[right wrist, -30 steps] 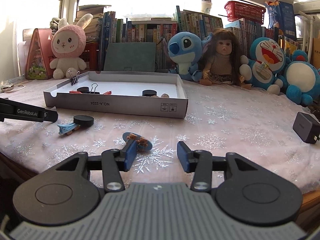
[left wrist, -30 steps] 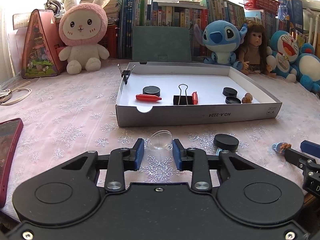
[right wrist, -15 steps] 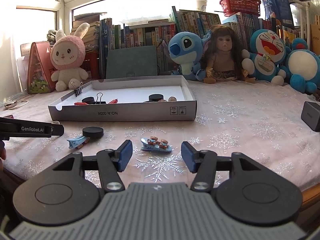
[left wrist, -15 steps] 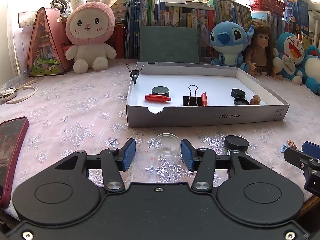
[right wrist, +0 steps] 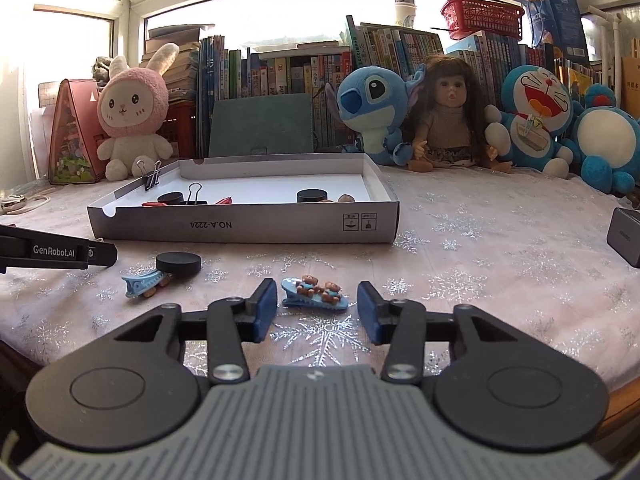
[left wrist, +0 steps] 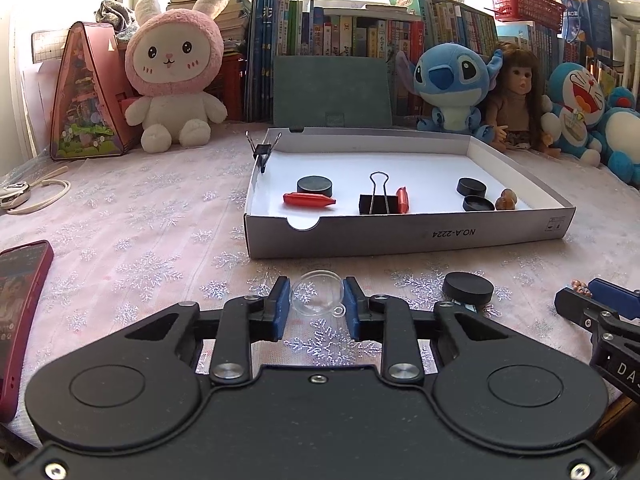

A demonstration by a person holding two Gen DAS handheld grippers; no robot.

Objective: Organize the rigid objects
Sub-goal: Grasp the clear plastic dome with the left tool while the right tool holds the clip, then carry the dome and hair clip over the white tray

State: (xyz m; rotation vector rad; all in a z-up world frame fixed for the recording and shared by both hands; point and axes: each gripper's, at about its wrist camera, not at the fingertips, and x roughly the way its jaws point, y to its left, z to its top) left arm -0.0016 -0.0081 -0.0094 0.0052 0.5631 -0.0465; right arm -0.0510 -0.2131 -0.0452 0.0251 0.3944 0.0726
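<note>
A clear plastic dome [left wrist: 316,296] lies on the tablecloth between the blue pads of my left gripper [left wrist: 316,306]. The jaws are closing and both pads touch its sides. My right gripper [right wrist: 317,310] is closing around a blue hair clip with two small bears [right wrist: 314,296]; a small gap shows on each side. A black disc [right wrist: 178,263] rests on a second blue clip [right wrist: 142,284] to the left. Behind stands the white box [left wrist: 400,236] holding black discs, red pieces and binder clips.
A red phone [left wrist: 20,312] lies at the left edge and a grey charger [right wrist: 626,236] at the far right. Plush toys, a doll and rows of books line the back. The table's front edge runs just below both grippers.
Both grippers spread their jaws wider, then narrowed them. The left pads came in against the clear dome. The right jaws now bracket the bear clip, which earlier lay by the left finger.
</note>
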